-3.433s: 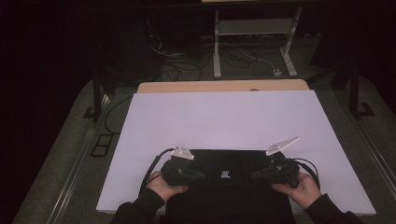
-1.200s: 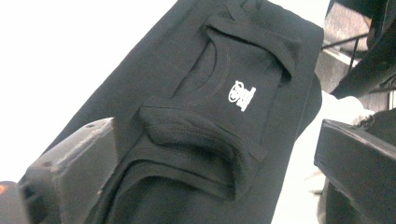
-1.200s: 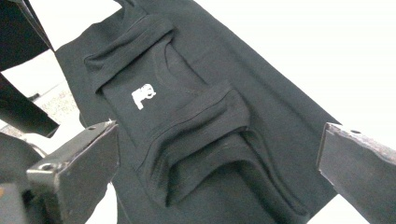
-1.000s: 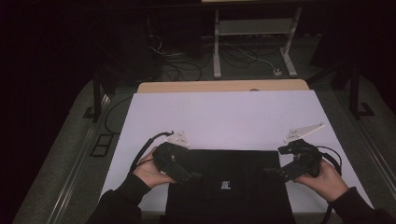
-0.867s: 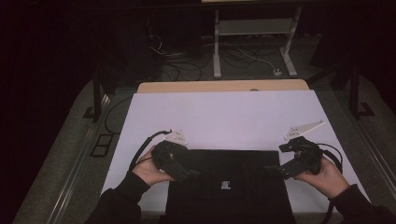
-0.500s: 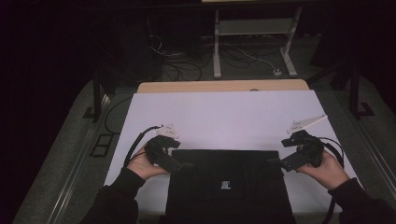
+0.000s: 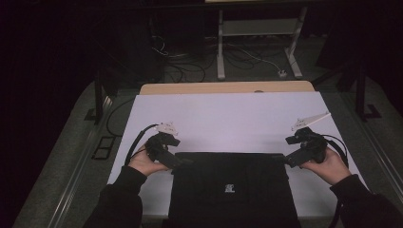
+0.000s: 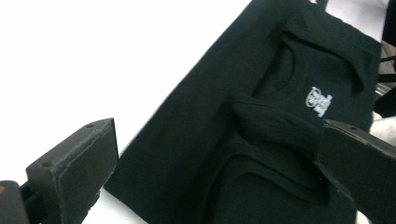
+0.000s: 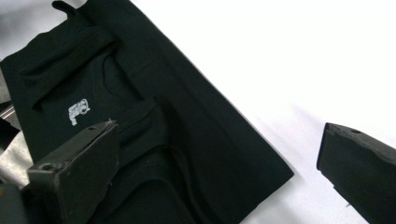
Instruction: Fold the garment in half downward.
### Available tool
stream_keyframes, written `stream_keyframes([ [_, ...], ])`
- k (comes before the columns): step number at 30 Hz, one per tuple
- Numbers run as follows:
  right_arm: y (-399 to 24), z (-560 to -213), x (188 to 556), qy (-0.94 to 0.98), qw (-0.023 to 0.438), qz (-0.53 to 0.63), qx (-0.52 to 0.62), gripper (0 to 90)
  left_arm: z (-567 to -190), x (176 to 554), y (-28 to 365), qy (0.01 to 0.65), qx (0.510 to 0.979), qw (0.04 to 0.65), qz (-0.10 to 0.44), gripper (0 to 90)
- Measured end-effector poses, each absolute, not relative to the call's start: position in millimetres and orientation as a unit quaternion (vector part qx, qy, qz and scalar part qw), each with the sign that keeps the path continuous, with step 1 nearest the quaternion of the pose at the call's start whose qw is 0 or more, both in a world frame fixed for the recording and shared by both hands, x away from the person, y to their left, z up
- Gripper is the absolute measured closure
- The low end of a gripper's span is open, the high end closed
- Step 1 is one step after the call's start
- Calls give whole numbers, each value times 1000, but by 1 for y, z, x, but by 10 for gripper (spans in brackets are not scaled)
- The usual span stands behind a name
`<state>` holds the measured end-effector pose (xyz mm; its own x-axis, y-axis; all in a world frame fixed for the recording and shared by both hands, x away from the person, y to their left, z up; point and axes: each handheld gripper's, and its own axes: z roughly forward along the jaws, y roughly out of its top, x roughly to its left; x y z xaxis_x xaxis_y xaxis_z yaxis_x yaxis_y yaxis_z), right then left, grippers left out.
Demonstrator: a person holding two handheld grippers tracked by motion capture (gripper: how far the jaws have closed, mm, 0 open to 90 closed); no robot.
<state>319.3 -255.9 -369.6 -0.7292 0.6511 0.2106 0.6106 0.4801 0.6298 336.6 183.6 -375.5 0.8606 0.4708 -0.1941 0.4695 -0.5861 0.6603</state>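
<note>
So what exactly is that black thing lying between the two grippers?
It is a black garment, soft fabric, folded into a flat rectangle with a small white logo near its middle. It lies on the white table cover at the near edge. Both gripper views show folds and a strap-like loop at one corner.

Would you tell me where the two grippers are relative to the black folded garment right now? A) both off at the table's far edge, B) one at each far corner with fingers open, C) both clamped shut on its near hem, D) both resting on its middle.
B: the left gripper and right gripper sit at the black folded garment's far corners, fingers spread apart.
</note>
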Motion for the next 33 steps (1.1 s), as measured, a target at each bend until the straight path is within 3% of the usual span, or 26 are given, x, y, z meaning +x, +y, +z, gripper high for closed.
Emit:
stream_keyframes([
  [33, -274, -410, 342, 844, 23, 358, 399, 0, -414, 365, 203, 306, 880, 363, -2, 0],
])
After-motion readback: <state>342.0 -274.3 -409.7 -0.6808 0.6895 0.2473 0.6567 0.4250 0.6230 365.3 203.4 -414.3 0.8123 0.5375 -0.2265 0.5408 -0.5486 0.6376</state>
